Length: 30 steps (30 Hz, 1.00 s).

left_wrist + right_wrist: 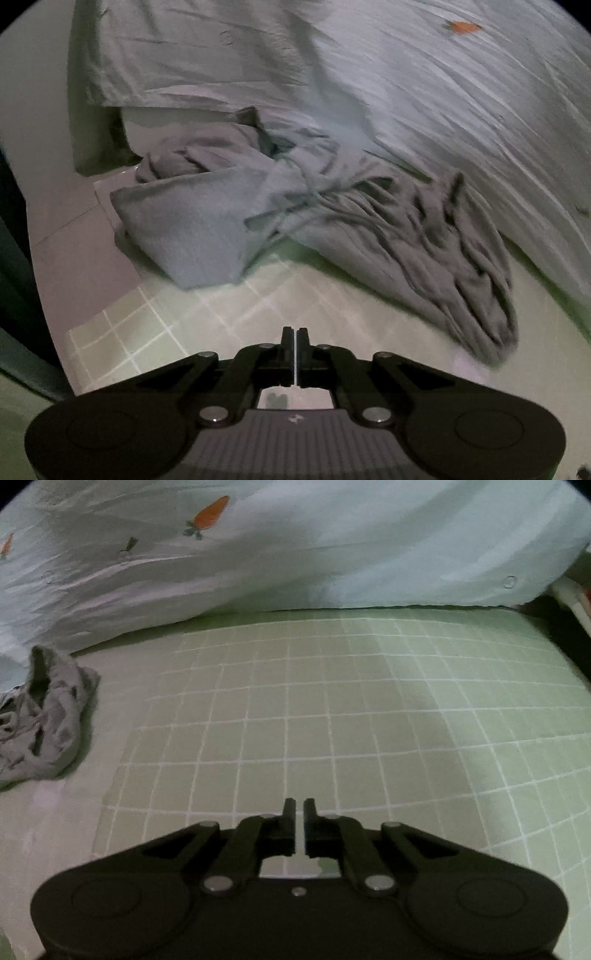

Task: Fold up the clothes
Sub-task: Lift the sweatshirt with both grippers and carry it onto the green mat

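Grey clothes (pixel 332 221) are lying crumpled mid-frame on the green gridded mat (pixel 258 302), touching the pale quilt (pixel 424 92) above. Nothing is being gripped: the left gripper (pixel 296 334) and right gripper (pixel 299 806) are being held closed and empty at bottom centre.

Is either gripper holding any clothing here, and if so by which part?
Neither. The left gripper and right gripper are shut on nothing, above the green gridded sheet; the grey garment lies crumpled, untouched.
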Available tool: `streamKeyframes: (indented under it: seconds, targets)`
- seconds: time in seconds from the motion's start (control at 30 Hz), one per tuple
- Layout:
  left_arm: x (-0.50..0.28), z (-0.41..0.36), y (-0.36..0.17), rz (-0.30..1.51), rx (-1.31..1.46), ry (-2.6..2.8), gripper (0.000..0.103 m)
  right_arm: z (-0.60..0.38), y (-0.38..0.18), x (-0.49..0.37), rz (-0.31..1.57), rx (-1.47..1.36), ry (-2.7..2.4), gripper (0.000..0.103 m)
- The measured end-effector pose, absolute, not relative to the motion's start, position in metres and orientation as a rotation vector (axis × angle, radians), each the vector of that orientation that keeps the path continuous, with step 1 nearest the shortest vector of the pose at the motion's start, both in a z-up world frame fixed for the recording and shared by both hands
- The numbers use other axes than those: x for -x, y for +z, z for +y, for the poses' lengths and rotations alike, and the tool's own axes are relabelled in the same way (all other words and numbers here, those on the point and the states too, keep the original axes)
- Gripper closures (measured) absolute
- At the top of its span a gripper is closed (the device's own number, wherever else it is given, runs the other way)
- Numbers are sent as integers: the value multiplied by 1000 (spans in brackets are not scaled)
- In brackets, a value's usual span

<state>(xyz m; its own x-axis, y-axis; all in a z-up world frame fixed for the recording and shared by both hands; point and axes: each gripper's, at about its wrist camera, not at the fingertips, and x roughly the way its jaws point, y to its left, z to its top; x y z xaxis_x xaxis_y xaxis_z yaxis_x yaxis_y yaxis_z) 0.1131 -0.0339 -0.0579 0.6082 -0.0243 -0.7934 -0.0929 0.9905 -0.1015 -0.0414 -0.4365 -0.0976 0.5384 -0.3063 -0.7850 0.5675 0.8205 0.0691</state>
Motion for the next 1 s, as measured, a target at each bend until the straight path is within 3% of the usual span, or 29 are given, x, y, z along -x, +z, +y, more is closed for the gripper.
streamKeyframes:
  seconds: [0.1,0.17,0.2,0.27,0.33,0.4,0.43,0.57,0.77,0.8,0.83,0.87,0.9,0.93,1.0]
  targets:
    - [-113,-29,-56,925,135,58,95,-425,-98,26,852,-320,-461,89]
    - [-118,-22,-55,926,131,71,75,-412,-95,14,844,-295,-407,84]
    - [-124,-20,-56,928,122,73,71,-403,-94,4,840,-284,-379,77]
    - [-136,-15,-58,933,103,76,54,-389,-93,-17,834,-262,-327,67]
    - [-150,-10,-61,932,93,76,40,-373,-93,-39,830,-229,-276,43]
    - [-168,-5,-64,926,93,71,34,-357,-95,-68,826,-183,-237,26]
    - [-178,-5,-66,924,91,67,32,-350,-96,-82,827,-168,-218,21]
    - [-227,-10,-77,922,49,52,26,-330,-104,-138,839,-143,-168,21]
    - [-284,-24,-98,937,-38,35,25,-314,-122,-193,913,-150,-157,24]
    - [-287,-24,-100,934,-38,25,25,-311,-124,-194,916,-140,-160,27]
    - [-289,-24,-103,932,-38,15,31,-308,-124,-193,908,-129,-156,38]
    - [-290,-22,-105,940,-30,8,52,-305,-123,-191,898,-122,-132,45]
    - [-291,-21,-107,950,-21,3,70,-303,-121,-188,889,-115,-107,61]
    - [-291,-20,-109,959,-12,-3,95,-301,-120,-186,888,-110,-88,76]
    - [-287,-19,-109,965,11,-5,98,-298,-116,-177,882,-91,-82,93]
